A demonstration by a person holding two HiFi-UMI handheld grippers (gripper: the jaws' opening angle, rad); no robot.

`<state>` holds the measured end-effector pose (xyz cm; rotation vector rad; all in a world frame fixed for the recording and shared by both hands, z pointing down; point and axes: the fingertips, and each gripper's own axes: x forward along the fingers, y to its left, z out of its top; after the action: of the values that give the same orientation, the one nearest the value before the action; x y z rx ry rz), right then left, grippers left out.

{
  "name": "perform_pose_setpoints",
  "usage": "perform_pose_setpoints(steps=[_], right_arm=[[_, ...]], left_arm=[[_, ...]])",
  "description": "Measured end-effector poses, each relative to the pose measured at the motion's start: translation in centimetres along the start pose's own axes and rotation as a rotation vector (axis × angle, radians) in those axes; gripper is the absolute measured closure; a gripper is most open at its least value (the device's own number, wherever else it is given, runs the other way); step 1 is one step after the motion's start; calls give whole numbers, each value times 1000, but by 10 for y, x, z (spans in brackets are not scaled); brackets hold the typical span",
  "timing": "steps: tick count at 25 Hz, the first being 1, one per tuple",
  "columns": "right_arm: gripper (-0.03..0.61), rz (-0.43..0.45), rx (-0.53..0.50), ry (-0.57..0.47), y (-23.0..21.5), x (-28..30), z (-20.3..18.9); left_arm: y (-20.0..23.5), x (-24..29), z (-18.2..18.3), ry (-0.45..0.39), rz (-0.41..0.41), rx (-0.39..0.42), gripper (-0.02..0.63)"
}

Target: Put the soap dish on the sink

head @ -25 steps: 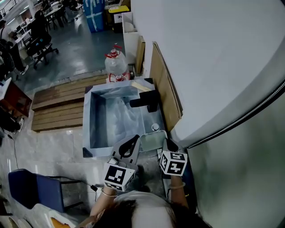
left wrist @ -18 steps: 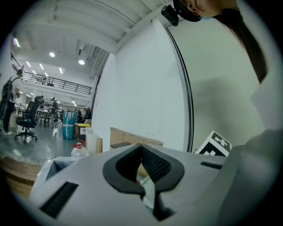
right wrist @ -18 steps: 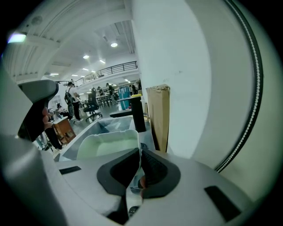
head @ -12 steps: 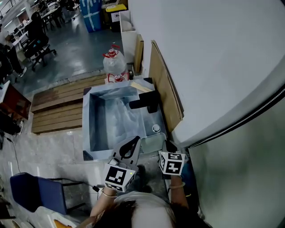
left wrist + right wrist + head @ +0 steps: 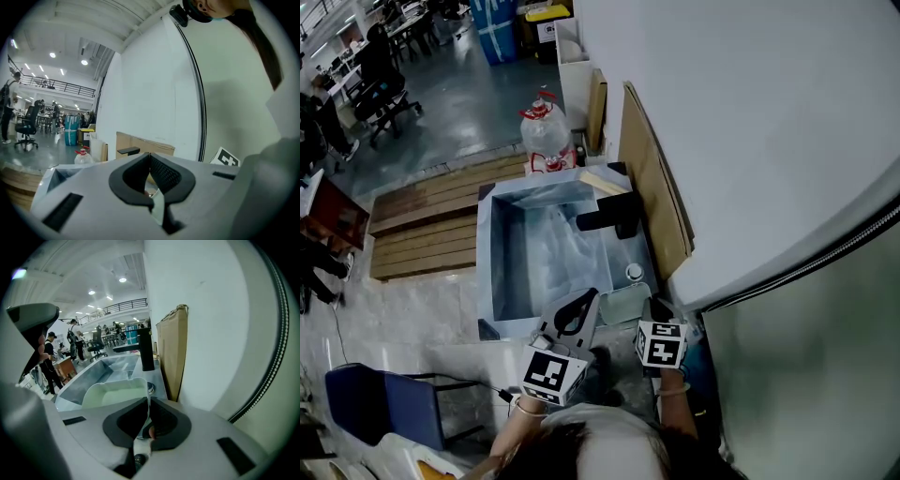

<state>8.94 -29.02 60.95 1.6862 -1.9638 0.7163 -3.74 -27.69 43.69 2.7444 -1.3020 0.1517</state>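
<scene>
The pale green soap dish point(image 5: 623, 302) hovers at the near right corner of the steel sink point(image 5: 485, 262), just short of a small round fitting point(image 5: 634, 273) on the deck. My right gripper point(image 5: 649, 306) is shut on the dish's near rim; in the right gripper view the dish point(image 5: 117, 392) spreads out ahead of the gripper point(image 5: 146, 405). A black faucet point(image 5: 614, 214) stands farther along the deck point(image 5: 145, 352). My left gripper point(image 5: 587, 298) is beside the dish on its left, shut, fingertips point(image 5: 150, 157) pressed together with nothing held.
A white wall point(image 5: 750, 122) runs close along the right, with cardboard sheets point(image 5: 652, 187) leaning between it and the sink. A water bottle point(image 5: 546, 141) stands beyond the sink's far end. Wooden pallets point(image 5: 422, 220) lie to the left, a blue chair point(image 5: 380, 403) at lower left.
Almost nothing: the head view has shifted slightly, while both grippers and the dish keep their places at the sink's near right corner.
</scene>
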Motion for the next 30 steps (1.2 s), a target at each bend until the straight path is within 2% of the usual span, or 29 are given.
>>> perform_pose_setpoints(steps=[14,20,30], right_arm=[[543,20,12,34,2,24,-15],[543,21,21,46,0,31,-18],[541,30,47,45,0,40,-25]], left_arm=[[9,10,-6,27,5,18,604],[13,11,-13,59,20,-9,604],[19,10,-16,64,31,16,604]])
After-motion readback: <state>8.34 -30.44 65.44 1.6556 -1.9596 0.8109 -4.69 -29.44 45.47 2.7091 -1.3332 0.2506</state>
